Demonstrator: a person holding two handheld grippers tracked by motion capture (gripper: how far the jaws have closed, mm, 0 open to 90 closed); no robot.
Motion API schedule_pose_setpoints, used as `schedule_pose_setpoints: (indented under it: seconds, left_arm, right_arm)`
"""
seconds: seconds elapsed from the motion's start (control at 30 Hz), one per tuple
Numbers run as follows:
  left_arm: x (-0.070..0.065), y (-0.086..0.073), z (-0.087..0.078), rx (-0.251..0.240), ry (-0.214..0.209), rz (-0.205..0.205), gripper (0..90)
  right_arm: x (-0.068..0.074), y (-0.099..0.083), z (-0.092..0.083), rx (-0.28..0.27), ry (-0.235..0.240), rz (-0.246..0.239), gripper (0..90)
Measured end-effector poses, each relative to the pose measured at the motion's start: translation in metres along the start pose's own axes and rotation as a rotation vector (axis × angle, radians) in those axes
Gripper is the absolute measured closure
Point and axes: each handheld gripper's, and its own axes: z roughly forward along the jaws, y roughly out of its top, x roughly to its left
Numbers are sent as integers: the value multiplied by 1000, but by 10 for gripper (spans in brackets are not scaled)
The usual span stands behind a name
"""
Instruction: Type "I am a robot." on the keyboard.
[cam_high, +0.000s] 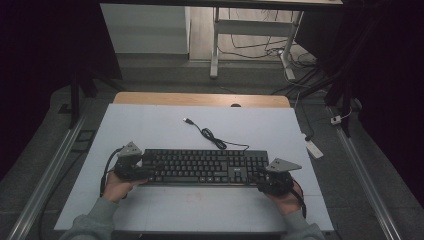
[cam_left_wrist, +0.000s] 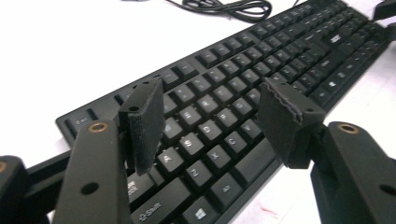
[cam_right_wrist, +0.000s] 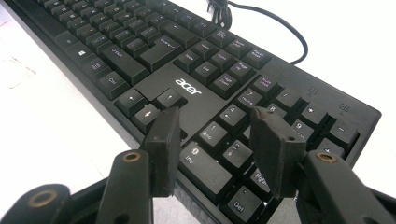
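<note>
Black plastic keyboard (cam_high: 205, 166), one, with one black cable (cam_high: 210, 134), lies on white table (cam_high: 150, 125); left gripper (cam_left_wrist: 212, 122) and right gripper (cam_right_wrist: 215, 144) both gape open, holding nothing; dark room

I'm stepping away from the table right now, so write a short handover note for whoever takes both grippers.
Left gripper: open, over the keyboard's left end, clamping nothing.
Right gripper: open, over the number pad at the right end, clamping nothing.
Keyboard: flat on the white table, parallel to its near edge; its cable lies loose behind it, plug free.
Done: keyboard lies square, neither end held.
Left: likely tidying the cable or regripping to move it.
</note>
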Motion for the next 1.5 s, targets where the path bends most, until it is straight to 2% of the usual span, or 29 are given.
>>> schedule_pose_setpoints:
  seconds: [0.53, 1.0, 1.27, 1.47, 1.5]
  left_arm:
    - [-11, 5, -2, -21, -55, 18, 408]
    - [-22, 8, 5, -8, -102, 43, 432]
    - [-33, 7, 15, 23, -143, 86, 544]
    - [-39, 7, 20, 46, -154, 112, 629]
    - [-41, 6, 21, 52, -155, 119, 674]
  right_arm:
    - [0, 0, 0, -2, -1, -1, 532]
    - [-1, 0, -1, -1, -6, 3, 532]
    - [-1, 0, -1, 4, -1, 0, 532]
    - [-1, 0, -1, 10, -9, -2, 532]
    - [-1, 0, -1, 6, -6, -1, 532]
